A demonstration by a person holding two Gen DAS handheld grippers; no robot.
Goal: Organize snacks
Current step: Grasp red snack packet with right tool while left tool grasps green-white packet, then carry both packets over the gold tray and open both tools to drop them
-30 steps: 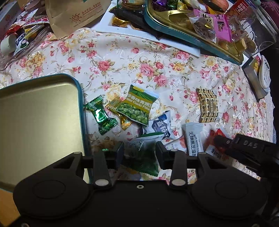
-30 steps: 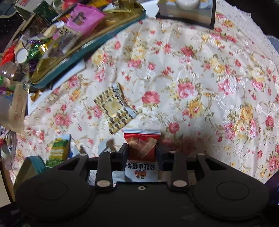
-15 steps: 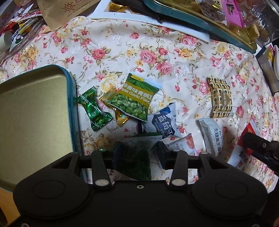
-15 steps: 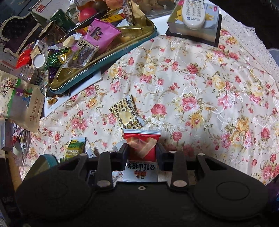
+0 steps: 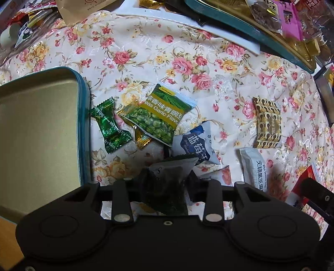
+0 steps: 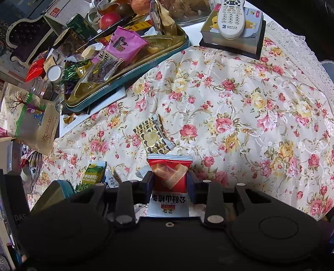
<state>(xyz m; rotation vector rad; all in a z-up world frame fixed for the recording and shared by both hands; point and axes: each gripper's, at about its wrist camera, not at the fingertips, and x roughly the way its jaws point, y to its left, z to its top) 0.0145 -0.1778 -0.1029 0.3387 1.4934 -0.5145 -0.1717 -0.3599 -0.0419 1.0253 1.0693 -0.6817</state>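
Observation:
Loose snack packets lie on the flowered cloth: a green pea packet (image 5: 158,118), a green candy (image 5: 109,127), a blue-and-white packet (image 5: 196,143), a gold patterned packet (image 5: 267,125) and a grey sesame packet (image 5: 253,166). My left gripper (image 5: 168,183) points straight down and its jaws are closing on a dark green seaweed packet (image 5: 167,191), whose sides meet both pads. An empty teal tin (image 5: 83,125) lies just to its left. Above the cloth, my right gripper (image 6: 169,183) is shut on a red-and-white packet (image 6: 169,173).
A teal tray (image 6: 129,83) heaped with snacks stands at the back on a white board. A paper bag (image 6: 31,118) and jars crowd the left. A remote (image 6: 231,14) rests on a book at the far right. Bare cloth stretches right of the snacks.
My left gripper has sunk onto the dark green packet and its fingers have drawn in against it. My right gripper has risen with the red-and-white packet, so more of the table shows.

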